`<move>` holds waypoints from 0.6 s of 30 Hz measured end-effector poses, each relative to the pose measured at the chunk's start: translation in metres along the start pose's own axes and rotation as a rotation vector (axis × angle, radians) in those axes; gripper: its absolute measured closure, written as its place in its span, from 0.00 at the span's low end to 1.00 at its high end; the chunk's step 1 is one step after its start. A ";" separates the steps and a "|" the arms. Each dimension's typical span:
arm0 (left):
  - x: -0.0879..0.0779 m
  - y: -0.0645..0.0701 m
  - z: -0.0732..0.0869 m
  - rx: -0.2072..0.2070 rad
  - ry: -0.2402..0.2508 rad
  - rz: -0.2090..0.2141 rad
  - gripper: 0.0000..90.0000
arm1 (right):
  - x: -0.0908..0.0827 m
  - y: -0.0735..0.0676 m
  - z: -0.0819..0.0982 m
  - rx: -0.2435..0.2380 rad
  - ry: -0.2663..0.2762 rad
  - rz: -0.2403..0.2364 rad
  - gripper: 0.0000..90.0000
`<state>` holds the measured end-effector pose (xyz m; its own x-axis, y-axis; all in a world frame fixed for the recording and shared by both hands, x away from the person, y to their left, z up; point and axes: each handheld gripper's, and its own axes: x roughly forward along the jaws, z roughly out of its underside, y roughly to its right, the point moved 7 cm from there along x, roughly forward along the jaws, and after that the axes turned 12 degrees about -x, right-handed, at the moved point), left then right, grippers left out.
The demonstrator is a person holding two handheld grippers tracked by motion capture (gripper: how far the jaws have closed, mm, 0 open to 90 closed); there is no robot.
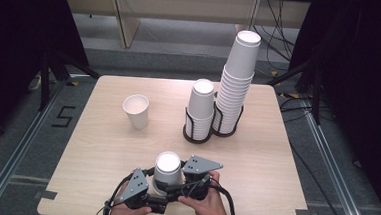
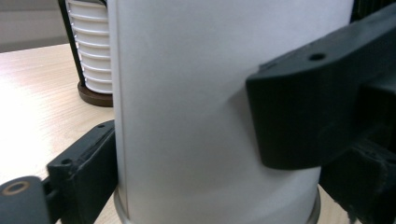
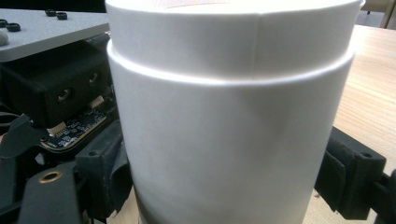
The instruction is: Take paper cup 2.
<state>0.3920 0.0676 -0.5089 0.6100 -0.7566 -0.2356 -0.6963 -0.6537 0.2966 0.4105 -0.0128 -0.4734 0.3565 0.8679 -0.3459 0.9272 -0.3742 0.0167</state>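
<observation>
1. Two nested, upside-down paper cups point(image 1: 168, 172) stand near the table's point(image 1: 101, 147) front edge, between my two tools, with a seam visible where the upper cup overlaps the lower.
2. My left gripper point(image 1: 146, 187) sits at the cups' left side. In the left gripper view the cup wall point(image 2: 187, 116) is between its black jaws; I cannot tell whether the pads press it.
3. My right gripper point(image 1: 194, 180) is at the cups' right side. In the right gripper view its jaws flank the lower cup point(image 3: 229, 154) on both sides, pads against the wall, pinching it.
4. Both grippers are close together, almost touching across the cups, so there is little room between them.
5. Ahead, bare tabletop stretches to a single upright cup point(image 1: 136, 110) at centre-left, well apart from my hands.
6. Farther right, two black holders carry inverted stacks: a short stack point(image 1: 201, 108) and a tall stack point(image 1: 236, 83), just beside each other near the far right edge.
</observation>
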 end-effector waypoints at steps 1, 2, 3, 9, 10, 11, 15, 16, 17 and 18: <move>0.001 0.000 -0.001 0.005 0.011 0.010 0.08 | 0.000 0.001 -0.001 -0.001 0.009 -0.001 0.19; -0.001 0.000 -0.001 0.011 -0.004 0.003 0.09 | -0.002 0.001 0.000 0.008 -0.009 0.008 0.19; -0.001 0.001 -0.001 0.014 -0.004 0.004 0.09 | -0.002 0.001 0.000 0.029 -0.011 0.011 0.18; -0.002 0.002 -0.001 0.052 -0.025 0.009 0.12 | -0.004 0.002 -0.001 0.035 -0.019 -0.025 0.16; -0.002 0.003 -0.001 0.069 -0.031 0.007 0.12 | -0.006 0.003 -0.001 0.031 -0.034 -0.019 0.16; -0.002 0.004 -0.001 0.083 -0.039 0.009 0.13 | -0.006 0.003 -0.002 0.024 -0.028 -0.035 0.16; 0.001 0.004 0.004 0.104 -0.069 0.015 0.13 | -0.011 0.006 -0.007 0.029 -0.009 -0.031 0.18; 0.000 0.003 0.006 0.120 -0.093 0.006 0.13 | -0.013 0.006 -0.010 0.026 -0.001 -0.037 0.18; 0.002 0.004 0.006 0.126 -0.088 0.012 0.13 | -0.015 0.007 -0.012 0.028 0.004 -0.032 0.18; 0.002 0.004 0.007 0.136 -0.099 0.006 0.13 | -0.018 0.008 -0.013 0.023 0.000 -0.024 0.19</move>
<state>0.3874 0.0635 -0.5146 0.5703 -0.7539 -0.3263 -0.7485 -0.6405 0.1716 0.4130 -0.0270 -0.4549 0.3344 0.8767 -0.3459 0.9325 -0.3609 -0.0132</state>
